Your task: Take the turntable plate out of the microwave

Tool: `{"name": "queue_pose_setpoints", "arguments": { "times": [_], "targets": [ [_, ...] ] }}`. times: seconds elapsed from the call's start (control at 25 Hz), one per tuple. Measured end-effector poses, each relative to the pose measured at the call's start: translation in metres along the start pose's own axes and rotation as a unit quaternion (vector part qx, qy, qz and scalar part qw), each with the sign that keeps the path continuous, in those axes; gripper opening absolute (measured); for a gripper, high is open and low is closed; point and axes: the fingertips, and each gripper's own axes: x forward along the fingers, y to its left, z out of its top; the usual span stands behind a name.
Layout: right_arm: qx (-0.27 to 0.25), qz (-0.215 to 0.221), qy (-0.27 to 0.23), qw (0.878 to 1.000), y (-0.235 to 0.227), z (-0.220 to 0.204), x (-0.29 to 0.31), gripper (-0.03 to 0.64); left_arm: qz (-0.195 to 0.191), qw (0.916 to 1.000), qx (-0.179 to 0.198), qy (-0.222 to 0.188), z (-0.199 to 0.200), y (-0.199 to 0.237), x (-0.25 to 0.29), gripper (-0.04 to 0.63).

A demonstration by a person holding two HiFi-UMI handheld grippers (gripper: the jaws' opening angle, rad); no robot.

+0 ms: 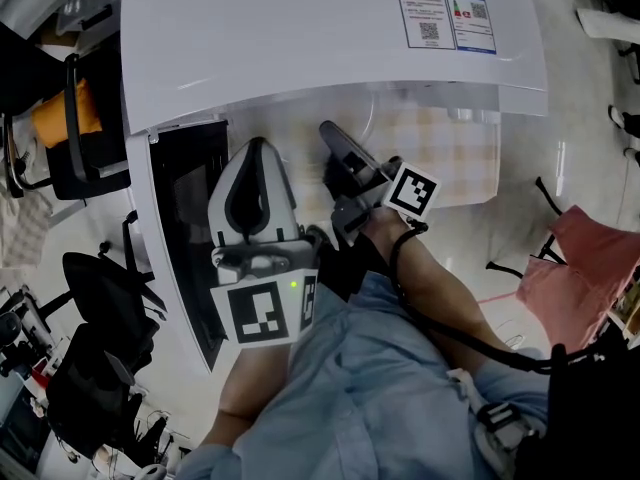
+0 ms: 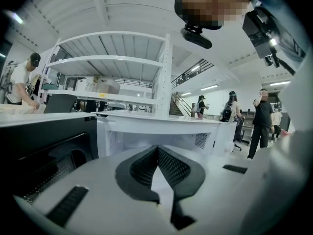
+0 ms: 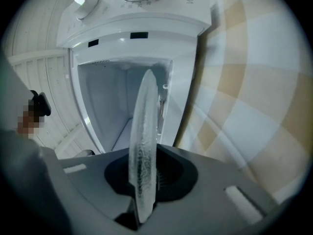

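White microwave fills the top of the head view, its door swung open at left; my right gripper points into the cavity mouth beside the checked cloth, and my left gripper hangs outside, just beside the door. Left gripper view: the pads meet at their tips with nothing between them. Right gripper view: the fingers clamp the rim of the glass turntable plate, seen edge-on; the plate runs straight ahead from the fingers towards the cavity. Judgement: I withdraw straight back along that line, right hand alone, keeping the plate clear of the door frame
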Motion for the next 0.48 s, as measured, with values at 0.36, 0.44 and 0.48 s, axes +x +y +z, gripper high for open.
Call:
{"name": "queue_pose_setpoints", "arguments": {
  "times": [0.36, 0.44, 0.48],
  "targets": [
    [0.006, 0.003, -0.007, 1.0, 0.017, -0.016, -0.03, 0.028, -0.012, 0.9999, 0.005, -0.01, 0.008, -0.012, -0.03, 0.008],
    [0.007, 0.005, -0.009, 1.0, 0.023, -0.02, -0.037, 0.028, -0.016, 0.9998, 0.007, -0.013, 0.011, -0.016, -0.039, 0.008],
    [0.007, 0.005, -0.011, 1.0, 0.026, -0.023, -0.042, 0.028, -0.017, 0.9997, 0.007, -0.014, 0.012, -0.018, -0.044, 0.008]
  ]
}}
